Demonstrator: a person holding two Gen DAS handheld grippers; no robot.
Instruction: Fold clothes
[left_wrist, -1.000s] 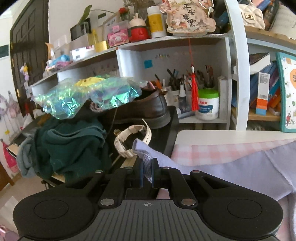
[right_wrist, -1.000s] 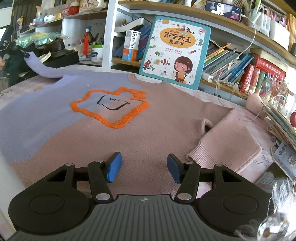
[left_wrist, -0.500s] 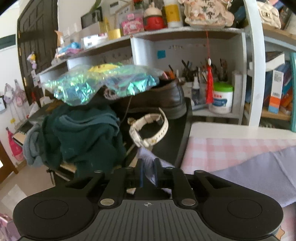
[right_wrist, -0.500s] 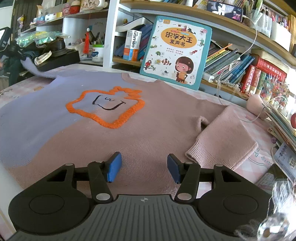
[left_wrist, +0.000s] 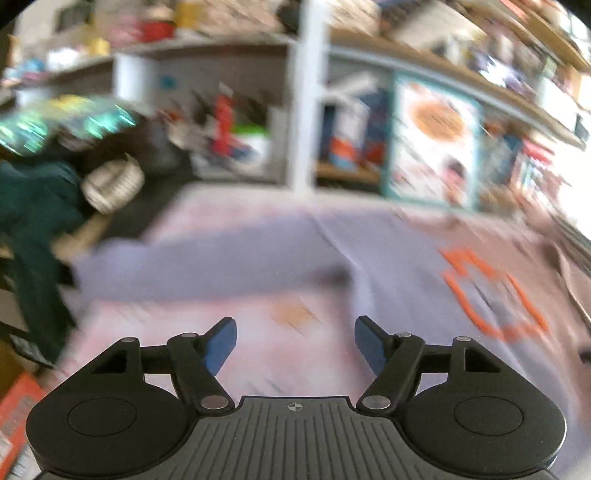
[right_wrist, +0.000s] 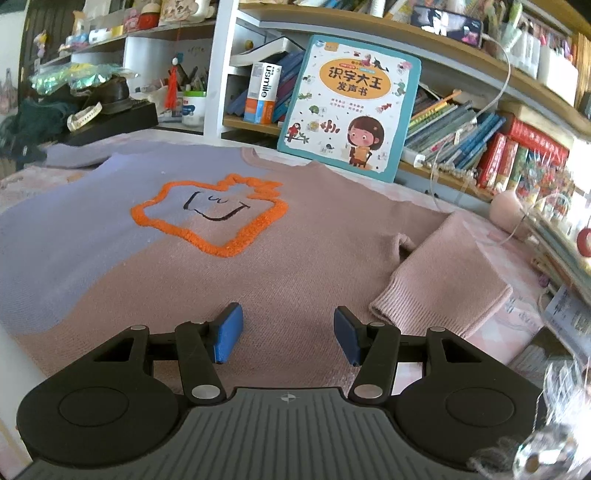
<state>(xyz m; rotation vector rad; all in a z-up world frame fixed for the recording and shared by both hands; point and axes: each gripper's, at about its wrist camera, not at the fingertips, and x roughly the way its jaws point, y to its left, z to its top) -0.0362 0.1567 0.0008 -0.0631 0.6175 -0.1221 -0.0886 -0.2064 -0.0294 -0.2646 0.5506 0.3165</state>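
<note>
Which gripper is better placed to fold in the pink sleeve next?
Right. The right gripper is open and empty over the sweater's pink half, and the pink sleeve lies just to its right. The left gripper, whose jaws have just been opening, is over the lavender side.

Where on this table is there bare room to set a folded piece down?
Little: the sweater covers most of it. Bare pink checked cloth shows below the lilac sleeve, ahead of the left gripper. The right edge by the books is crowded.

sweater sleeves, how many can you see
2: the purple sleeve lies stretched out flat toward the far left, the pink sleeve is folded in at the sweater's right side.
</note>
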